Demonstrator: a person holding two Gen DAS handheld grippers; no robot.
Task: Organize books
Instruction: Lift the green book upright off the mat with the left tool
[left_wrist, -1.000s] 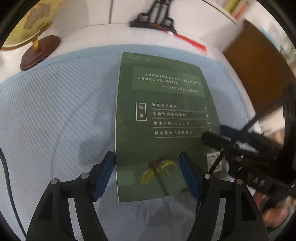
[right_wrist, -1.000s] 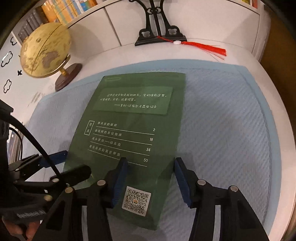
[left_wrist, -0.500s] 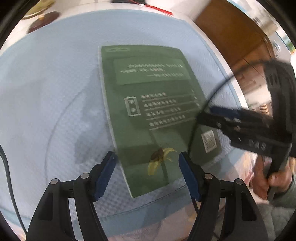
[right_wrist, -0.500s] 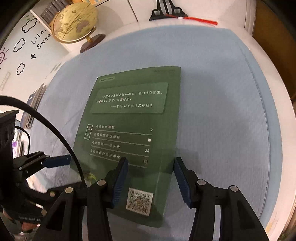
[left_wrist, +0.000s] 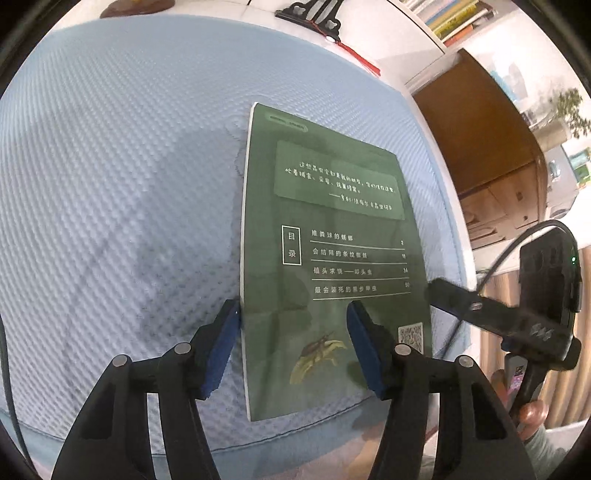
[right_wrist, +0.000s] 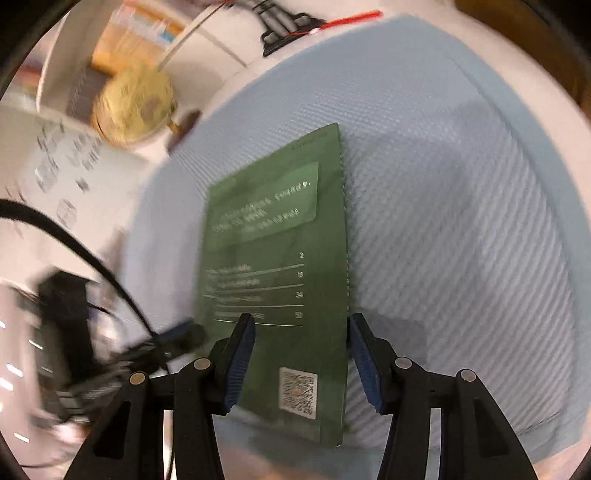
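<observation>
Nearest, the left gripper (left_wrist: 293, 317), jaws just narrowing, straddles the green book (left_wrist: 332, 258) lying flat on the blue mat (left_wrist: 110, 184), seemingly unpinched. Right gripper (right_wrist: 301, 332) spans its other edge, likewise loose. Cover shows "目录", a QR code. Upper left, shelved books (right_wrist: 136, 33) blur behind the globe (right_wrist: 133, 103).

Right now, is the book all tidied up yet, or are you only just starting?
Just starting. Nothing looks put away: the green book lies flat on the blue mat, near its front edge. The left gripper has just been closing around one corner, the right gripper straddles the other, neither clearly pinching yet. Left to do: grab it, lift it, shelve it.
</observation>
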